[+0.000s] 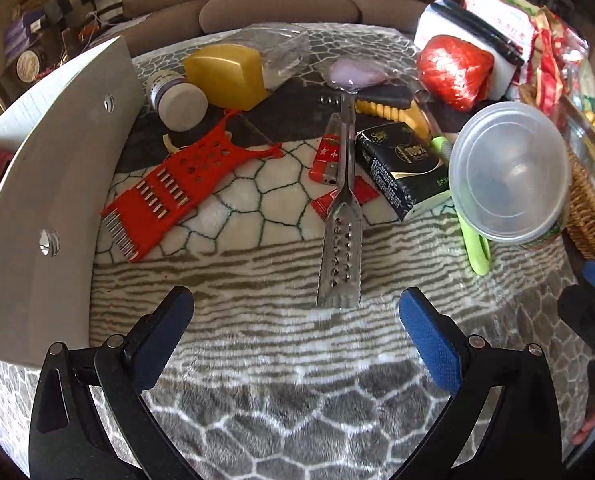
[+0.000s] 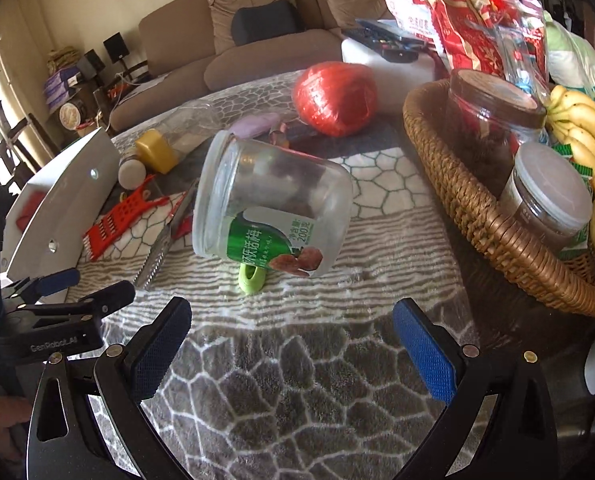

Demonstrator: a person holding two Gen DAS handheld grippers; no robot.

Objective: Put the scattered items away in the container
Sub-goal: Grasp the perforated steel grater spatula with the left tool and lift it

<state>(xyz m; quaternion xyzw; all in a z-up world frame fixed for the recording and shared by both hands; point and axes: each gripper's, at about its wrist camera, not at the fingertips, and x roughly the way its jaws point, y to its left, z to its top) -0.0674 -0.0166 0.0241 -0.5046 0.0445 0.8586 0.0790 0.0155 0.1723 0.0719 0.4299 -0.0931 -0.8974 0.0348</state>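
Both grippers, left and right, hover with fingers spread wide, empty, over a cluttered counter beside a white container.

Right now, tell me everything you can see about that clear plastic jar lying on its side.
The clear plastic jar lies tipped on its side on the patterned cloth, lidded end toward the left camera. Its walls are see-through, with a few dark pieces inside. A green label with white characters and a picture of reddish fruit wraps the lower side. It rests on a light green handle, partly covering it. Neither gripper touches it.
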